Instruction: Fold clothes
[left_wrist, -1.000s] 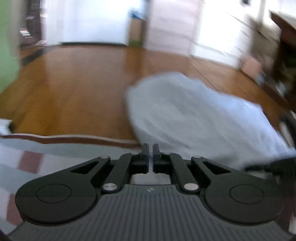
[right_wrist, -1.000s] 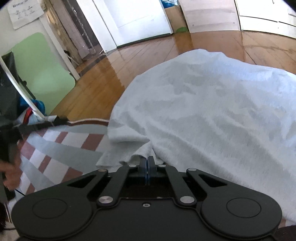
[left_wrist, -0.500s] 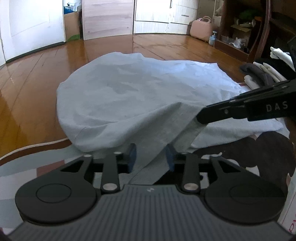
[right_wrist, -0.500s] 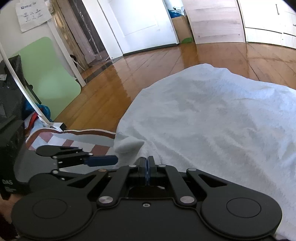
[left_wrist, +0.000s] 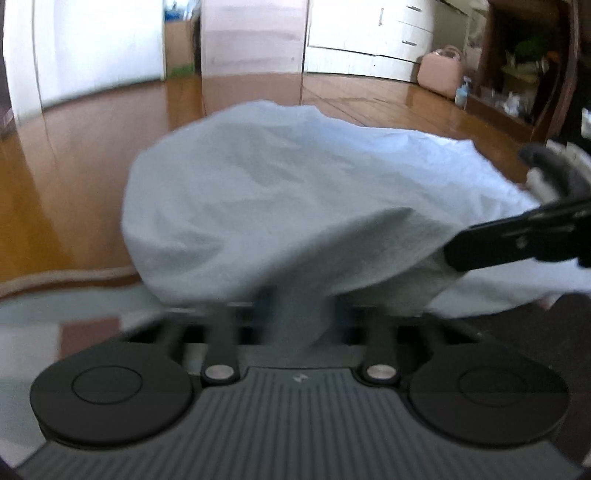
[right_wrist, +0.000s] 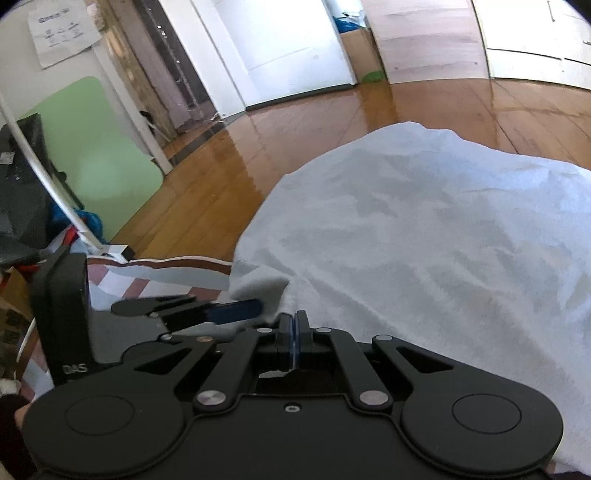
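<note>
A white garment (left_wrist: 295, 206) lies spread over a checked rug and the wooden floor; it also fills the right wrist view (right_wrist: 424, 240). My left gripper (left_wrist: 295, 314) is open, with a fold of the garment's near edge lying between its fingers. In the right wrist view the left gripper (right_wrist: 255, 308) reaches in from the left, its blue pads at a raised corner of the cloth. My right gripper (right_wrist: 294, 325) is shut on the garment's near edge. Its black finger (left_wrist: 517, 243) enters the left wrist view from the right.
A red, grey and white checked rug (right_wrist: 162, 273) lies under the near part of the garment. Wooden floor (right_wrist: 332, 122) stretches beyond. A green board (right_wrist: 92, 147) and dark bags stand at the left. Shelves and a pink case (left_wrist: 439, 70) stand at the far right.
My left gripper swung towards the garment, opened, and moved forward until the cloth edge lies between its fingers. My right gripper stayed shut on the edge and lifted it slightly.
</note>
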